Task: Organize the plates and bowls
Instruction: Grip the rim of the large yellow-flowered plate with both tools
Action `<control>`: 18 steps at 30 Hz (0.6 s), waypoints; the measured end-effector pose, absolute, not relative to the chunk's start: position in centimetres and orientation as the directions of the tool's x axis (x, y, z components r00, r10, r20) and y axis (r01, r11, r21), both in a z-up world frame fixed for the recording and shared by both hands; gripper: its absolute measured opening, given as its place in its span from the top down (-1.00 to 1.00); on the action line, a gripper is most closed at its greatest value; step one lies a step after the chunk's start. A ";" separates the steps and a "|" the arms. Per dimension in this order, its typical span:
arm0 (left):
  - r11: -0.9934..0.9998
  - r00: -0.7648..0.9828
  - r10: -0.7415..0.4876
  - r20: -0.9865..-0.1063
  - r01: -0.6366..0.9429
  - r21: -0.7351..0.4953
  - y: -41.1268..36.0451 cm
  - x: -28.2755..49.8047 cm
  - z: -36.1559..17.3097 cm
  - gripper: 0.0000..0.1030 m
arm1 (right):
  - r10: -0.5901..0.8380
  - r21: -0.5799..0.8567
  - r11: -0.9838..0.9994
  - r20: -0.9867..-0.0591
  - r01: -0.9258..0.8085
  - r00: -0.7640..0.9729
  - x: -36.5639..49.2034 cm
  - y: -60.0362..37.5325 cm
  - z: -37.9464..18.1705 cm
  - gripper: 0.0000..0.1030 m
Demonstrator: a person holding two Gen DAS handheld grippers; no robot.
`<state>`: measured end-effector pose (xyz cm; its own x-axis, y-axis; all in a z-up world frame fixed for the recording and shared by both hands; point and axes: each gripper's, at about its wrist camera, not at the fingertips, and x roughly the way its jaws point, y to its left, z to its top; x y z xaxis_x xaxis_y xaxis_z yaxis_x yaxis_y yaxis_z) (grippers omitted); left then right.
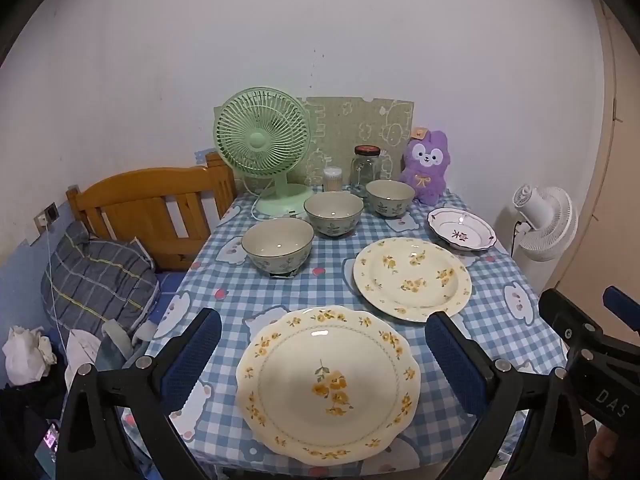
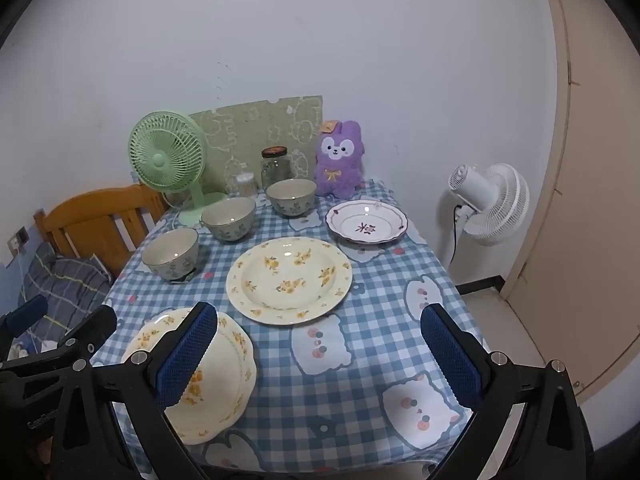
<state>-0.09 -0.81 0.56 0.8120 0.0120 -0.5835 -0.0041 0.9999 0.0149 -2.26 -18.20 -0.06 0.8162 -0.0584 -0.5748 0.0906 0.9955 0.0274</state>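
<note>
Three bowls [image 1: 277,245] and three plates [image 1: 412,279] on our worktop [image 1: 328,284], our left tongs [image 1: 322,360] and right tongs [image 2: 320,360] both wide open, empty.

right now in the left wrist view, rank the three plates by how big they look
1. scalloped yellow-flower plate, nearest the camera, so its lead is partly nearness
2. round yellow-flower plate
3. white plate with the dark red flower, farthest back; nearness makes its true size unsure

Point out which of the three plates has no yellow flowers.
The small white plate with the dark red motif, at the far right beside the purple plush. The two larger cream plates both carry yellow blossoms.
</note>
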 end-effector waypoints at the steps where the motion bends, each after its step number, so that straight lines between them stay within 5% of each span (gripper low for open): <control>1: 1.000 0.814 0.004 -0.581 0.000 0.008 -0.7 -0.1 0.6 -0.98 | -0.059 0.029 0.995 -0.575 0.092 0.816 -2.2 -18.2 -0.1 -0.99; 18: 1.000 0.803 0.015 -0.596 -0.011 0.011 -0.6 0.7 0.3 -0.97 | -0.051 0.027 0.996 -0.591 0.084 0.805 -1.4 -18.0 -0.8 -0.99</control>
